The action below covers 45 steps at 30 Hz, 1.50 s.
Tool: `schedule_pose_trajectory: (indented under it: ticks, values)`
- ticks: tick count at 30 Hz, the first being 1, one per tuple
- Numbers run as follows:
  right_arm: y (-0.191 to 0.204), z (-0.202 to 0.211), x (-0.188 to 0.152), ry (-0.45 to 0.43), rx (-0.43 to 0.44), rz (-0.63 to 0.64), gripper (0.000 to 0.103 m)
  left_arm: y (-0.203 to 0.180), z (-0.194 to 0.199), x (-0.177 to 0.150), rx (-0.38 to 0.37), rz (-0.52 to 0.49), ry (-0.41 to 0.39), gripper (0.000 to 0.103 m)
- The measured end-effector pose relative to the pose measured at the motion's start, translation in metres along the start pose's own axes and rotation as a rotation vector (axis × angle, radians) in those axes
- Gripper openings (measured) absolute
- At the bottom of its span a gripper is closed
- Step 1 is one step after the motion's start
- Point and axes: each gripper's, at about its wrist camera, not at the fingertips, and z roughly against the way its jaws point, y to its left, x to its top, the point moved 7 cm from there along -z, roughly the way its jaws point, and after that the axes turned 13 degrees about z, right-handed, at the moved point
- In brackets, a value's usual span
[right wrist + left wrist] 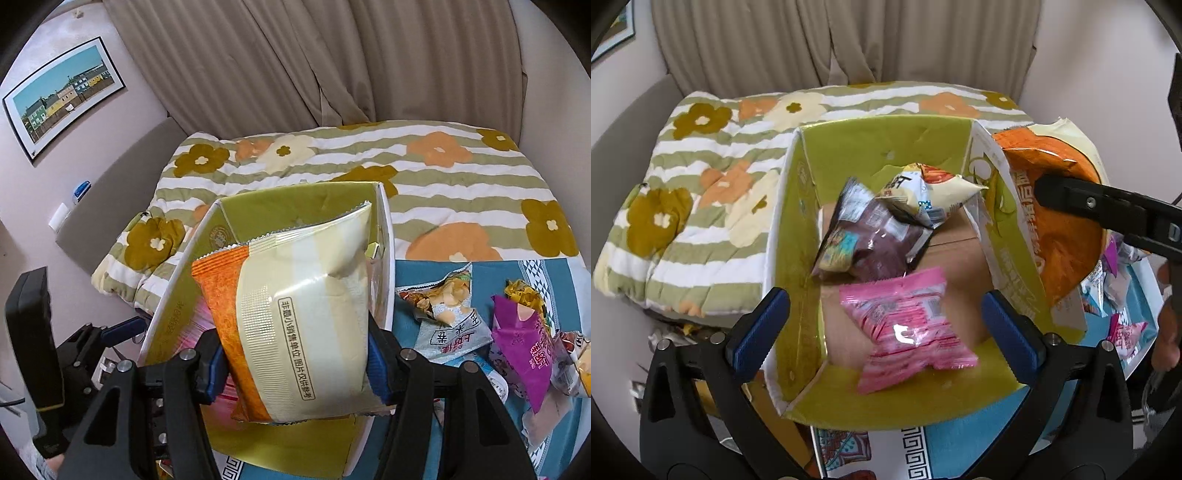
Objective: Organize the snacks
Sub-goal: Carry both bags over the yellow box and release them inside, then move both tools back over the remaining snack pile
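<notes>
A green cardboard box (886,144) stands open on the table. In it lie a pink snack pack (908,328), a dark maroon pack (875,240) and a cream pack (934,184). My left gripper (886,328) is open and empty, its blue pads either side of the pink pack, above it. My right gripper (295,362) is shut on a large orange and cream snack bag (295,314) and holds it over the box (295,203). In the left wrist view this bag (1052,206) hangs at the box's right wall.
A floral striped quilt (701,192) lies behind and left of the box. Several loose snack packs (517,339) lie on the blue patterned tablecloth (417,269) right of the box. Beige curtains hang behind. A framed picture (62,96) hangs on the left wall.
</notes>
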Motion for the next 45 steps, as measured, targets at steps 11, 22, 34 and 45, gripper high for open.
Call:
schedule_pose_trajectory:
  ticks: [11,22,34,45]
  values:
    - [0.02,-0.02,0.004,0.055,0.04,0.061,0.056,0.015,0.021,0.004,0.072,0.035,-0.043,0.102]
    - [0.022,-0.052,-0.012,0.132,0.038,0.073,0.08,0.028,0.009,-0.008,0.099,0.062,0.0,0.102]
    - [0.03,-0.039,-0.016,0.059,0.011,0.091,0.103,0.036,0.013,-0.018,0.078,0.061,0.011,0.102]
    - [0.04,0.001,-0.009,0.01,-0.037,0.104,0.103,0.027,0.044,-0.008,0.056,0.041,-0.047,0.102]
